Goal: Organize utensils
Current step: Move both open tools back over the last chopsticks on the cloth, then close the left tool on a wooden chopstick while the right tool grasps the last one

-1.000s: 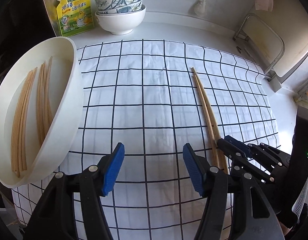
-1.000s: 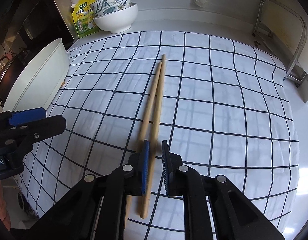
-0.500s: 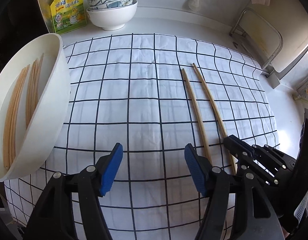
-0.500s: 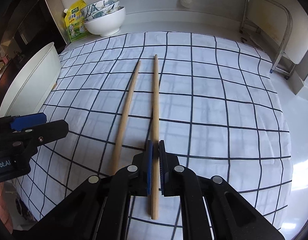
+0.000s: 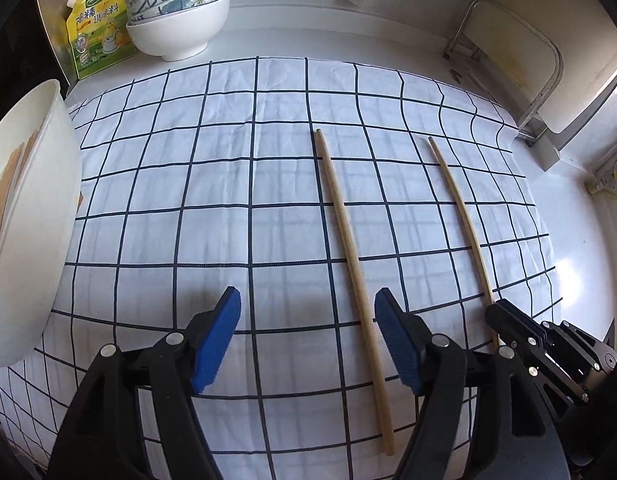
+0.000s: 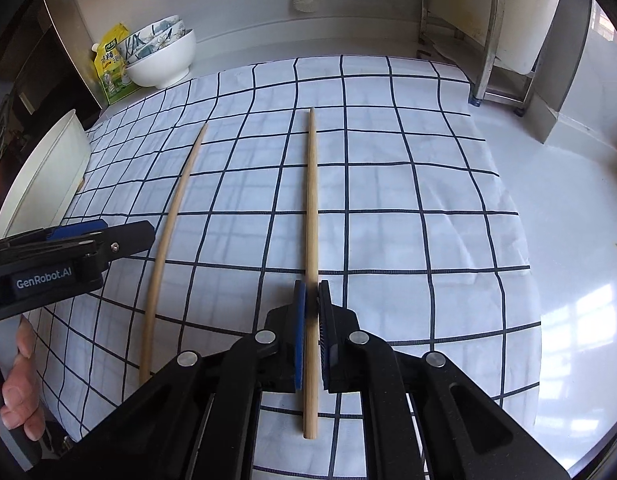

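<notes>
Right gripper (image 6: 311, 320): blue pads narrowed onto one wooden chopstick (image 6: 313, 216), clamped near its butt end; the short tail sticks out toward the near edge of the table, the tip points toward the far edge. Whether this stick is lifted clear of the checked cloth (image 6: 388, 184) cannot be told.

Left gripper (image 5: 308, 344): jaws wide apart, nothing between them, hovering above the cloth near the near edge.

Second chopstick (image 5: 350, 232): lies flat on the cloth, roughly parallel to the held one and well apart from it, on its left. Its near end passes just beside the left gripper's right pad; contact cannot be judged.

White tub (image 5: 32, 216): at the left edge of the table, several more chopsticks (image 5: 6, 184) inside.

Far left corner: stacked bowls (image 5: 180, 20), white below, patterned above; yellow pouch (image 5: 98, 28) just beside them.

Far right corner: metal rack (image 6: 480, 28).
</notes>
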Available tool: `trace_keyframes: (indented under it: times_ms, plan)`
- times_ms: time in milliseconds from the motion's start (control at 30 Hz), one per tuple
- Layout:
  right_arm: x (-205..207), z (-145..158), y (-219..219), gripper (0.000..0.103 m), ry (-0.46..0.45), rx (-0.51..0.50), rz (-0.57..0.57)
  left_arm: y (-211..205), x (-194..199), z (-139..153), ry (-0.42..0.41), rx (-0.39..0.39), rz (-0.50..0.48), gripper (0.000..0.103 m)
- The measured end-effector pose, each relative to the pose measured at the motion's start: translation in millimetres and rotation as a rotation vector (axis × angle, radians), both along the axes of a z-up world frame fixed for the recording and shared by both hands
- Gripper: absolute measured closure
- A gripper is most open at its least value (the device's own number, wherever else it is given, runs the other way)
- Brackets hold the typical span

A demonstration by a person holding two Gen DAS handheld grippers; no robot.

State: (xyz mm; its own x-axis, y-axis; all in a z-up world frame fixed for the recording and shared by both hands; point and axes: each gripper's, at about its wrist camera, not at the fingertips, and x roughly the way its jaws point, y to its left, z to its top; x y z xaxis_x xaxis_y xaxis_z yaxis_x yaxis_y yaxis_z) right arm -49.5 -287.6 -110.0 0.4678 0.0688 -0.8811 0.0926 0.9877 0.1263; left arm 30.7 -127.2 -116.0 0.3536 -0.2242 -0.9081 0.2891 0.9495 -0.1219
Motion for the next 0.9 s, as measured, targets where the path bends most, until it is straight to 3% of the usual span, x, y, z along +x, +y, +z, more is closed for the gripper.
trace_keyframes:
  times_ms: [133, 267, 600, 667, 733, 767, 833, 900]
  plan:
    - [-0.2, 1.4, -0.7, 0.096, -0.009, 0.038, 0.01, -4.0, 1.7, -2.6, -0.012, 0.016, 0.0, 0.035]
    - [3.4, 4.0, -1.2, 0.083, -0.031, 0.03, 0.002, -4.8, 2.4, -3.8, -0.029, 0.03, 0.005, 0.035]
    - [24.7, -2.8, 7.2, 0.083, -0.026, -0.046, 0.012, -8.8, 6.9, -11.4, -0.033, 0.056, 0.026, 0.034]
    - [26.4, -3.3, 9.9, 0.083, -0.03, -0.06, 0.019, -11.7, 6.1, -12.0, -0.047, 0.085, 0.024, 0.043]
    - [27.0, -3.7, 12.0, 0.085, -0.033, -0.076, 0.025, -12.7, 5.1, -10.4, -0.057, 0.083, 0.014, 0.06]
    - [28.0, -4.0, 13.6, 0.092, -0.035, -0.089, 0.026, -12.3, 5.1, -9.8, -0.058, 0.079, 0.016, 0.065]
    - [29.2, -4.4, 13.1, 0.096, -0.033, -0.091, 0.025, -10.6, 5.4, -7.9, -0.058, 0.073, 0.016, 0.086]
    - [30.1, -4.0, 9.4, 0.097, -0.032, -0.065, 0.019, -8.9, 7.1, -7.5, -0.044, 0.053, 0.011, 0.096]
